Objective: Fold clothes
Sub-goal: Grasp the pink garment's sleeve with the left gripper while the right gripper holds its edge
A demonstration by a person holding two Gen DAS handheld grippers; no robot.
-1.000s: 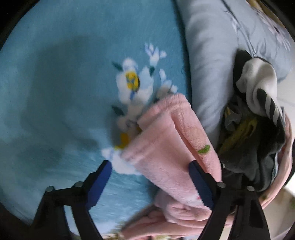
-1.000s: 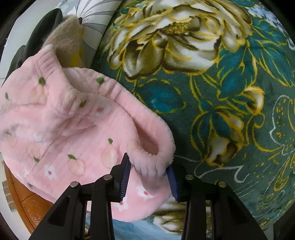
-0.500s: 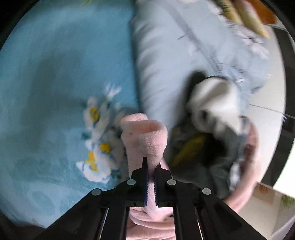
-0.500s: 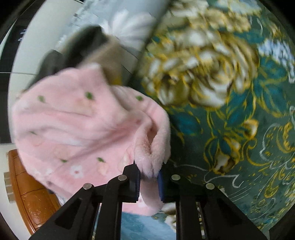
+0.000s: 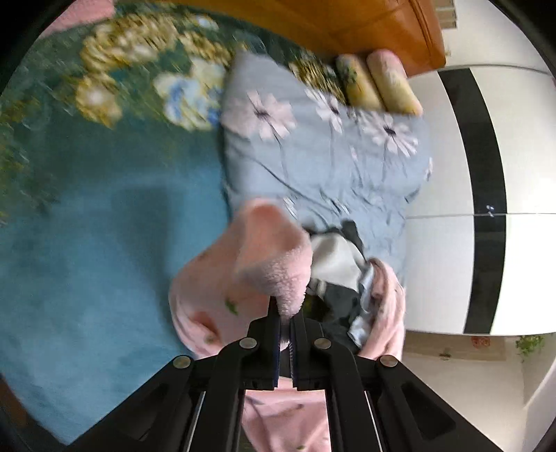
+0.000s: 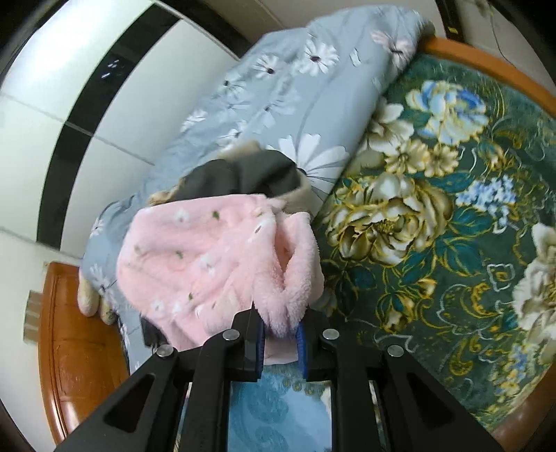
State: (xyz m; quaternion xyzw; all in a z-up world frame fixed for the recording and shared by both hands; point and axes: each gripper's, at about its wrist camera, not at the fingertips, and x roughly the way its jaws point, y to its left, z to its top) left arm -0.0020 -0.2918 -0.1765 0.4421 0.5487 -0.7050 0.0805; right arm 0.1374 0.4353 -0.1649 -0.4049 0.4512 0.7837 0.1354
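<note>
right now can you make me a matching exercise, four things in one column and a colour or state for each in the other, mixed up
Things:
1. left gripper
2. quilt
3. blanket
4. headboard

Colour or state:
a. dark green with gold flowers
b. shut on the pink garment
c. orange-brown wood
d. grey-blue with pale daisies

Pairs: 1-b, 2-d, 3-a, 4-c
</note>
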